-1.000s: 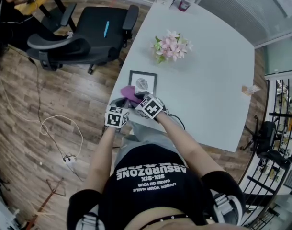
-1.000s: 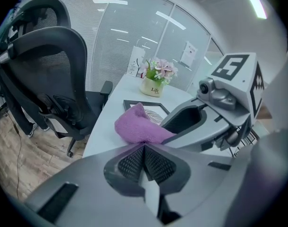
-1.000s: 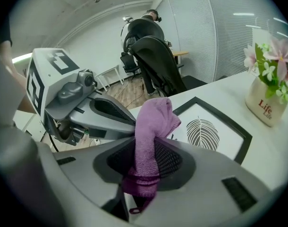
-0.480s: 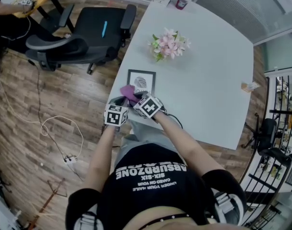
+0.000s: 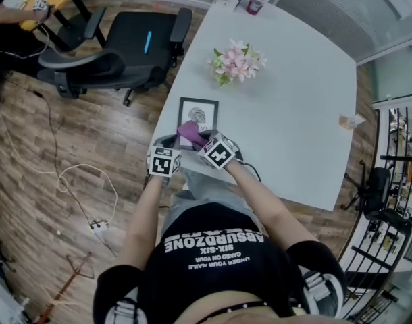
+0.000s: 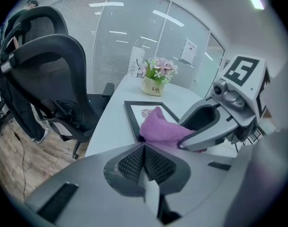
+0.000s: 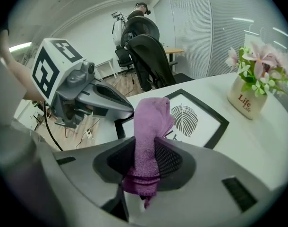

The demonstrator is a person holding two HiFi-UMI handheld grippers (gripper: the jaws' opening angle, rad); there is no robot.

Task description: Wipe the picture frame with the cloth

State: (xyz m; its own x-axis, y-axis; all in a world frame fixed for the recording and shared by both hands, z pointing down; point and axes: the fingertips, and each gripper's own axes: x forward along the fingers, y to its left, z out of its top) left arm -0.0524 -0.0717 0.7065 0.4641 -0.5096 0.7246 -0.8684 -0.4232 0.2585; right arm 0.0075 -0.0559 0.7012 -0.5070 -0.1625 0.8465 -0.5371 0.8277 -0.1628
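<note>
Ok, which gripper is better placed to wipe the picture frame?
Right. The right gripper has its fingers shut on the purple cloth, held at the near edge of the picture frame. The left gripper is shut on nothing.

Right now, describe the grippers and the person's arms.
The left gripper and right gripper are grey moulded plastic with black mesh-textured jaw pads; each carries a white cube with black square markers. The person wears a black short-sleeved T-shirt, forearms bare.

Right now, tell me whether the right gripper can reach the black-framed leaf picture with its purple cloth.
Probably yes: the right gripper holds the purple cloth at the black-framed picture, nothing between.
</note>
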